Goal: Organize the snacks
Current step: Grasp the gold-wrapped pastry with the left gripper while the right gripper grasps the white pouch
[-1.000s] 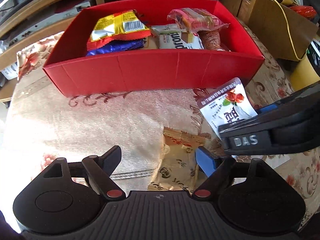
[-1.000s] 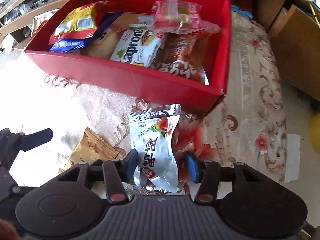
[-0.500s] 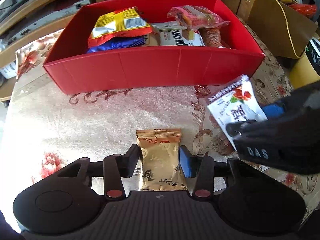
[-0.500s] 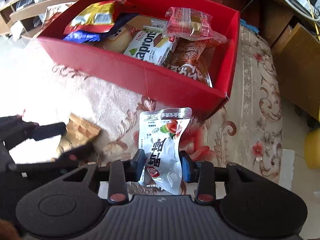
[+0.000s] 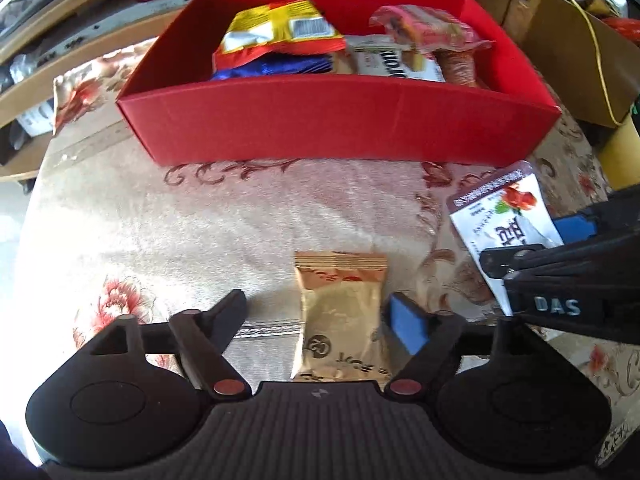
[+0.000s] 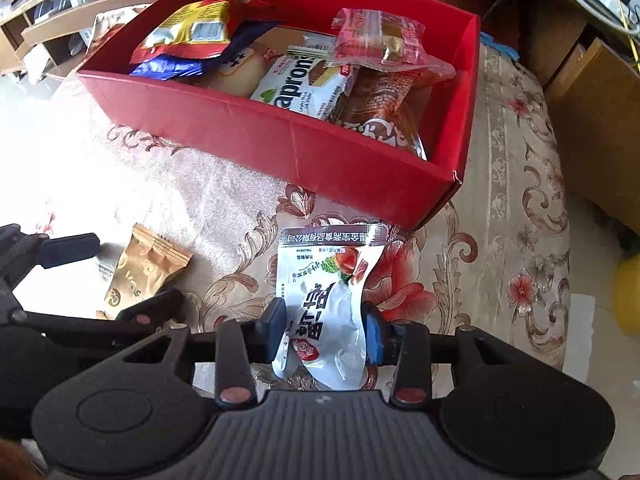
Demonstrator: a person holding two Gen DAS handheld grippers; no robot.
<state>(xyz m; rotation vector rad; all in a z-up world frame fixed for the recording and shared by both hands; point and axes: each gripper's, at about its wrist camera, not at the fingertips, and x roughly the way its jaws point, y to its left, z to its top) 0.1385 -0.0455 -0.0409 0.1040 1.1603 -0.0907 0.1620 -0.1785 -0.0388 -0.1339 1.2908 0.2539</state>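
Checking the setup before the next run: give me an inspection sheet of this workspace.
Surface: floral cloth, sunlit.
Job's things: red box with several snacks inside; gold packet and white pouch outside it.
Clutter: nothing seen on the cloth.
Grippers: left gripper opening, astride the gold packet; right gripper pinching the white pouch, jaws opening.
Cables: yellow cable behind the box.
Surroundings: wooden shelves, cardboard box.

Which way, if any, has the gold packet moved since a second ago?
Yes. The gold packet has turned slightly: its top edge, skewed before, now lies parallel to the red box's front wall.
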